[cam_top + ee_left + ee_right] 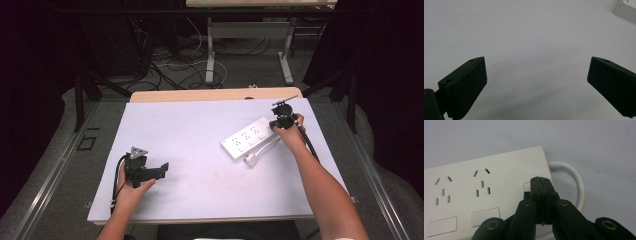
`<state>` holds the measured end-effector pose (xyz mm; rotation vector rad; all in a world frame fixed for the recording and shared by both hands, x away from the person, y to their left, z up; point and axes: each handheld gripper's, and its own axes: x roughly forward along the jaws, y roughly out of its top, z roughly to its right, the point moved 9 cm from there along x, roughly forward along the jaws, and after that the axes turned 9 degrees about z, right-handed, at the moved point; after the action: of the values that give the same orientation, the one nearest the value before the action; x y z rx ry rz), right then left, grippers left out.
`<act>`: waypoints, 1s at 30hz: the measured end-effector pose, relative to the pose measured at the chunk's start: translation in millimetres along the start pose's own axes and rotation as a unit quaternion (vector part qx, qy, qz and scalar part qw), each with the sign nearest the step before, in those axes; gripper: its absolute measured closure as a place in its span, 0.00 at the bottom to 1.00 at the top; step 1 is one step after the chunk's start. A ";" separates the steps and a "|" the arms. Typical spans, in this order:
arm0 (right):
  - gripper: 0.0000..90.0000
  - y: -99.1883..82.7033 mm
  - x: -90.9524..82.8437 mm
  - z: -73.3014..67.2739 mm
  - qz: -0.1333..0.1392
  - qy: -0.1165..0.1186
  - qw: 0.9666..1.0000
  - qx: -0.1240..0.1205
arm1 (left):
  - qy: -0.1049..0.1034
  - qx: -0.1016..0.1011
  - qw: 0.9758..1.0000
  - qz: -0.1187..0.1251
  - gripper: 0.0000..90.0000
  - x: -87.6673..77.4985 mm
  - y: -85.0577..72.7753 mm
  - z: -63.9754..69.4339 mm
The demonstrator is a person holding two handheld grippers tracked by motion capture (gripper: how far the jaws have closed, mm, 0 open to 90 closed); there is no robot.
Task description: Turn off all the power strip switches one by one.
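A white power strip [248,138] lies at an angle on the right half of the pale tabletop [200,125], its white cord [265,148] looping back beside it to a plug [251,160] near its front end. The right gripper [282,119] sits at the strip's far end, held by the right hand [290,134]. In the right gripper view its jaws are pressed together with nothing between them, their tip resting over a small clear button [526,186] at the strip's end; whether the tip actually touches it is hard to make out. The jaws hide the rest of that corner, and the strip runs off the left edge of that view, so only two sets of sockets show. The left gripper [164,169] is well apart, near the tabletop's front left, held by the left hand [131,192]. Its jaws stand wide and bare over the plain surface, and a corner of the strip is cut off at the top right of the left gripper view
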<state>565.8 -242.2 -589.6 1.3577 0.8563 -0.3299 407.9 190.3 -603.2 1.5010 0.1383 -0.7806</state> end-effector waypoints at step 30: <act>1.00 -1.1 -1.1 -0.3 0.007 -0.001 1.000 0.003 | 0.004 -0.004 1.000 0.007 0.03 0.2 0.3 -0.4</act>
<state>564.2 -242.4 -589.6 1.3676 0.8448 -0.3225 408.4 190.5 -603.1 1.4966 0.1368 -0.7611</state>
